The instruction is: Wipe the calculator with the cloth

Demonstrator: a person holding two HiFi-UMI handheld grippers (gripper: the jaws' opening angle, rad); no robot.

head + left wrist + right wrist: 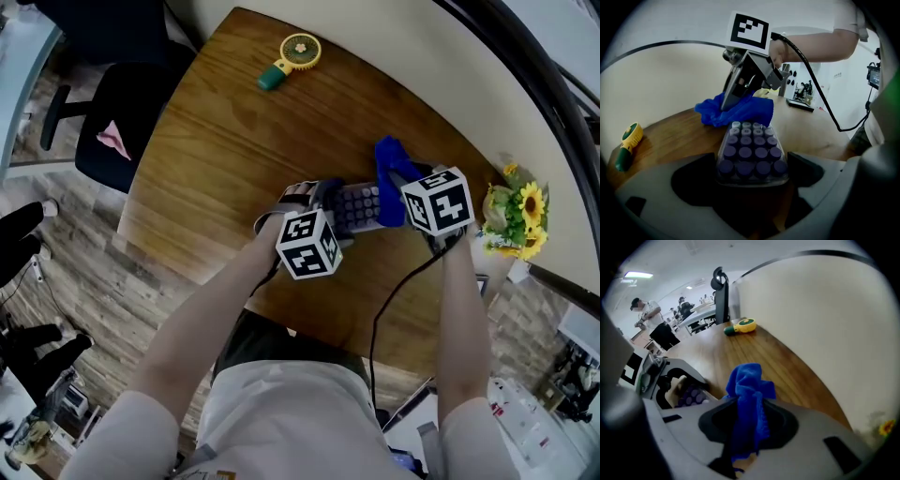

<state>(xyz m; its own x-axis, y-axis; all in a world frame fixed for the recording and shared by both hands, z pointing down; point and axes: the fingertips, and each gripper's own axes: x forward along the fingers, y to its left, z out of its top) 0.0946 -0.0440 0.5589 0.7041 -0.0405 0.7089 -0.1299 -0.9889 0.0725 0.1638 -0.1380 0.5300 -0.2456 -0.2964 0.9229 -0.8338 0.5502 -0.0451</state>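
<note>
The calculator [750, 152], clear-cased with rows of purple keys, lies lengthways between the jaws of my left gripper [751, 177], which is shut on its near end. In the head view the calculator [361, 208] sits at mid-table between both grippers. The blue cloth [747, 399] hangs bunched in my right gripper [749, 425], which is shut on it. The cloth [736, 111] rests on the calculator's far end, under the right gripper [747, 77]. From above, the left gripper [323, 211] comes in from the left, and the right gripper [405, 204] holds the cloth [392, 169] from the right.
A yellow and green hand fan [292, 58] lies at the far side of the wooden table [216, 141]. Artificial sunflowers [517, 217] stand at the right edge. A black office chair [122, 122] is off the table's left side. People stand in the distant room.
</note>
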